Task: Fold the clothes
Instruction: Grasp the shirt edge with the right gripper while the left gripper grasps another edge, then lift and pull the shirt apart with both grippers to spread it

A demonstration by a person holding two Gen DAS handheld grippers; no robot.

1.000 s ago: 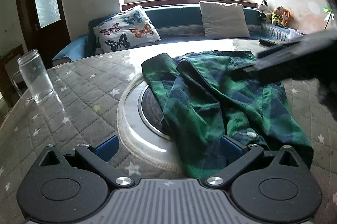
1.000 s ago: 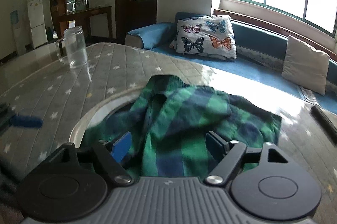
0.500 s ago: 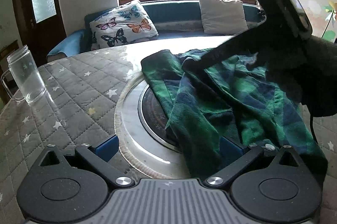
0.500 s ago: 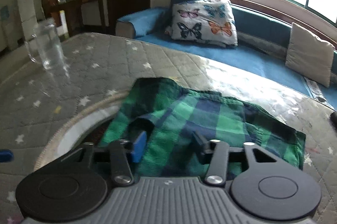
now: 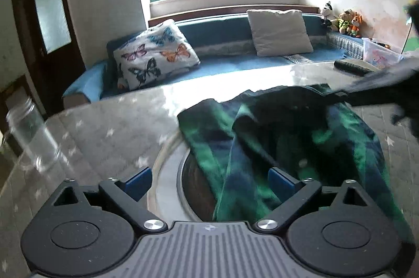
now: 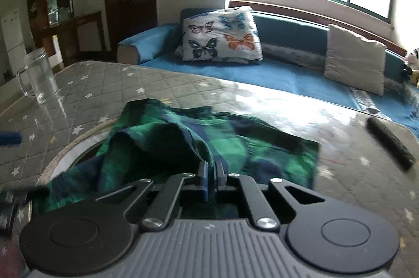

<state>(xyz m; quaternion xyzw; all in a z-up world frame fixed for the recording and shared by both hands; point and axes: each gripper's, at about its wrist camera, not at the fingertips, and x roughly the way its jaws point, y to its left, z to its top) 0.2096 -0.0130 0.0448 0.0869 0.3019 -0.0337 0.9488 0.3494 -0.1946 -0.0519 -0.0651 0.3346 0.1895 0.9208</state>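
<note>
A green and navy plaid shirt [image 5: 301, 144] lies crumpled on the quilted star-pattern table [image 5: 110, 136], partly over the round glass centre. My left gripper [image 5: 209, 181] is open and empty, its blue pads astride the shirt's near left edge. My right gripper [image 6: 212, 174] is shut on a raised fold of the shirt [image 6: 167, 139] and lifts it off the table. The right gripper also shows in the left wrist view [image 5: 379, 92] as a dark blurred shape at the shirt's far right.
A glass mug [image 6: 39, 79] stands at the table's left; it is also in the left wrist view [image 5: 31, 136]. A black remote [image 6: 390, 142] lies at the right. A blue sofa [image 6: 288, 73] with cushions runs behind the table under the window.
My right gripper has closed on a fold of the shirt and raised it. My left gripper has shifted a little; its view is blurred by motion.
</note>
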